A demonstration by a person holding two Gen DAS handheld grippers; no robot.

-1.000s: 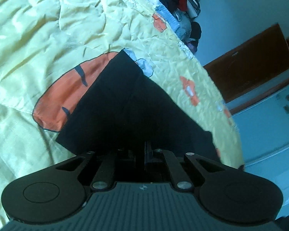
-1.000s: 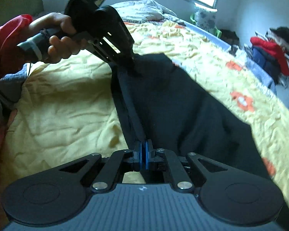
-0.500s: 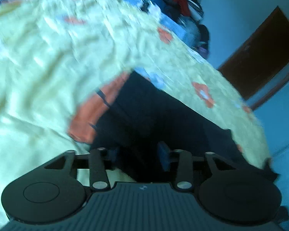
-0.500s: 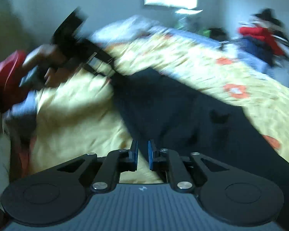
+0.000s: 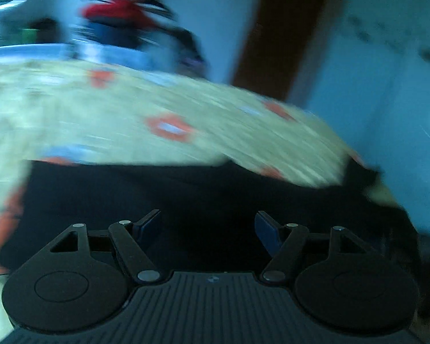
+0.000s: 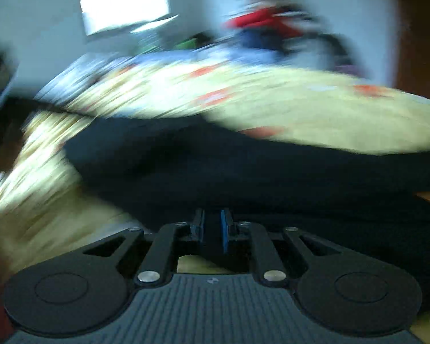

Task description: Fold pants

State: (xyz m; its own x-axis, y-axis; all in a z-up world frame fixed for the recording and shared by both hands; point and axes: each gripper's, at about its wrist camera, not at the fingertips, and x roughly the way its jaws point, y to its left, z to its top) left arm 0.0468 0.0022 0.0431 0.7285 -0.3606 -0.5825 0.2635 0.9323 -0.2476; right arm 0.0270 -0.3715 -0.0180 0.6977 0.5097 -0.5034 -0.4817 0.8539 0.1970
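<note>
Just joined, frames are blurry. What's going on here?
A person holding a gripper in each hand is folding black pants laid on a bed with a yellow patterned sheet. The left gripper is opening, its blue pads well apart with nothing pinched; the pants lie below it. The right gripper has only a narrow gap, with dark cloth showing in it, but the blur hides whether it grips. A clothes pile sits beyond the bed.

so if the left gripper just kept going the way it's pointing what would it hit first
Most likely the black pants, spread directly ahead of the left gripper, whose jaws are opening with nothing between them. The yellow bedspread lies beyond. Blur leaves depth uncertain.
</note>
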